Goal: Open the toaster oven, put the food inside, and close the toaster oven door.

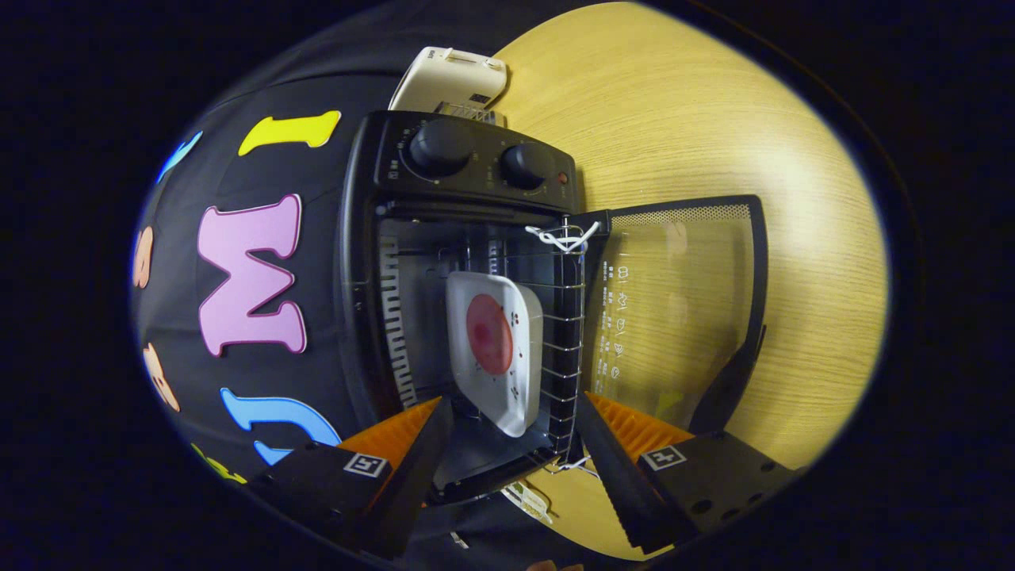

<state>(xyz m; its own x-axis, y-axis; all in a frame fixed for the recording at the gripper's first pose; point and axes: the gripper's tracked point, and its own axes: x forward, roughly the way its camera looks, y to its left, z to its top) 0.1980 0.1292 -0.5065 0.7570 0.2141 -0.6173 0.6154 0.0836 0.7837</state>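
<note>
Wooden bench (698, 103) carries the toaster oven (468, 198), door (674, 301) swung open, plate of food (496, 349) already on its rack — my jaws spread, empty — only closing remains, I judge.

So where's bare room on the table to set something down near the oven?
The wooden table is bare beyond the open oven door and past the control knobs. Inside the oven it's crowded: the plate fills the rack. The gripper is open.
</note>
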